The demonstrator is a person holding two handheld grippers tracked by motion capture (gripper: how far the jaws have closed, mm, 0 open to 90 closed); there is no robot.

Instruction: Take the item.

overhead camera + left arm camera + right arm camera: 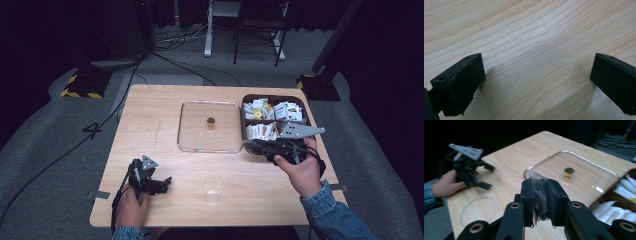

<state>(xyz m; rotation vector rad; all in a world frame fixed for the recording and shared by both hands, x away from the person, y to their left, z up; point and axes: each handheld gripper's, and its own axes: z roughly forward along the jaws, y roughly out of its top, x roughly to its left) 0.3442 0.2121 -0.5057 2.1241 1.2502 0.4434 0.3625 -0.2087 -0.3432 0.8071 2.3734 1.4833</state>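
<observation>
- Nearest the camera in the right gripper view, the right gripper (539, 202) has its two black jaws pressed together on a small clear packet (538, 195) with dark contents, whose crinkled top pokes out above the jaws.
- From the high view, that right gripper (257, 148) reaches leftward, its tips at the gap between the glass lid (209, 126) and the brown tray (306, 114); the grey three-cornered plate sits on top (pointing right).
- The right hand (300, 172) wraps the gripper's body from below, and a denim sleeve (336, 216) runs off toward the bottom right corner.
- The brown tray, at the table's right edge, is packed with small white sachets (272, 112) in several compartments.
- The glass lid lies flat on the wooden table (155, 112) just left of the tray, with a small brass knob (211, 121) at its centre.
- A clear plastic cup (213, 187) stands upright near the front edge, between the two hands and apart from both.
- The left gripper (162, 183) lies low over the front left of the table, its jaws pointing right toward the cup.
- The left hand (131, 206) grips it from behind, coming in from the bottom edge.
- In the left gripper view the left gripper (536, 80) has its jaws spread wide, with bare wood grain between them (nothing is held).
</observation>
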